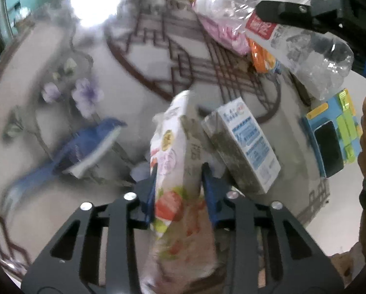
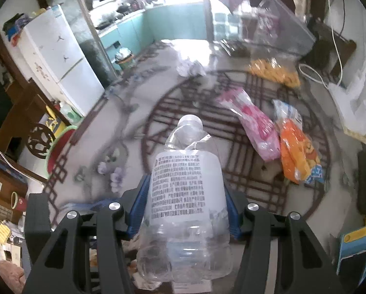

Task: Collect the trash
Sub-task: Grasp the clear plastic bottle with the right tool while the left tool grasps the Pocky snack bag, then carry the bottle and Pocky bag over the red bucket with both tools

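Clear crushed plastic bottle (image 2: 185, 210) is sitting clamped in the right gripper (image 2: 184, 210); the left gripper (image 1: 179, 183) is pinching a strawberry-printed white snack bag (image 1: 173, 171). Pink (image 2: 254, 127) and orange wrappers (image 2: 298, 156) are lying at two o'clock. Slick plastic risks slipping free.

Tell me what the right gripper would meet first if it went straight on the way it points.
Probably nothing close. The right gripper is shut on a crushed clear plastic bottle, which leads. Beyond its neck lies bare patterned floor; a crumpled white paper wad sits farther along, though depth is unclear.
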Motion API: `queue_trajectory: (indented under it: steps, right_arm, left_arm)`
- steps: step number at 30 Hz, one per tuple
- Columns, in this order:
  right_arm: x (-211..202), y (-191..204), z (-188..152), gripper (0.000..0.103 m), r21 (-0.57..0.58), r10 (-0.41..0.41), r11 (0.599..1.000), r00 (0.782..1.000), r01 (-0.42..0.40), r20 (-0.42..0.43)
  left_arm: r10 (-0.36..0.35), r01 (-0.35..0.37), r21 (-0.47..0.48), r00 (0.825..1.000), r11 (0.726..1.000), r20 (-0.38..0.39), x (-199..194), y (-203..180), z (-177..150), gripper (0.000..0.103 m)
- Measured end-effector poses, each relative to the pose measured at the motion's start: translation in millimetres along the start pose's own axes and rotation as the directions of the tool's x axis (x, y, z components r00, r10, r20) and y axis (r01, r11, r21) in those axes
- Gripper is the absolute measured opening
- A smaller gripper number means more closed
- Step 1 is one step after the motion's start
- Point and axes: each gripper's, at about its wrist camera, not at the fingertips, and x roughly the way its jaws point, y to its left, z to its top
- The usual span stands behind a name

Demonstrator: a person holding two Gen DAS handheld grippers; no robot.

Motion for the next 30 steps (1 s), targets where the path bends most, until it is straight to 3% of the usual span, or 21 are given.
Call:
queue_trajectory:
  steps: [4,8,10,13,16,19,23,26,30]
  right_arm:
    - [-11,15,9,0.053,-0.017,0.015,1.0,0.998,-0.014,0.063]
    - [-31,30,23,0.053,-0.038,0.039,0.999,0.986,-0.033,0.159]
    - [-44,38,29,0.053,-0.058,0.055,0.997,0.975,-0.044,0.214]
    - [-55,50,32,0.053,-0.109,0.082,0.993,0.96,-0.054,0.267]
    - [-60,56,32,0.053,-0.14,0.087,0.989,0.953,-0.048,0.291]
    - [-68,54,36,0.053,-0.123,0.122,0.988,0.944,-0.088,0.306]
    - [-85,51,41,0.053,-0.116,0.113,0.99,0.925,-0.075,0.363]
    - [-93,51,43,0.053,-0.122,0.098,0.991,0.916,-0.054,0.388]
    - [-89,52,41,0.053,-0.121,0.088,0.992,0.923,-0.045,0.375]
  left_arm:
    - [0.036,-0.035,-0.01,0.991,0.999,0.133,-37,4,12,0.029]
    - [0.096,-0.087,-0.044,0.957,0.995,0.275,-83,10,29,0.029]
    - [0.144,-0.125,-0.076,0.926,0.989,0.348,-110,13,37,0.029]
    - [0.241,-0.2,-0.137,0.857,0.97,0.455,-149,15,47,0.029]
    - [0.288,-0.234,-0.168,0.804,0.957,0.519,-173,14,50,0.029]
    - [0.289,-0.223,-0.185,0.77,0.957,0.568,-194,13,53,0.029]
    - [0.292,-0.222,-0.189,0.745,0.957,0.6,-208,14,55,0.029]
    - [0.303,-0.224,-0.204,0.742,0.953,0.598,-212,13,56,0.03]
    - [0.316,-0.229,-0.22,0.74,0.948,0.593,-216,16,54,0.03]
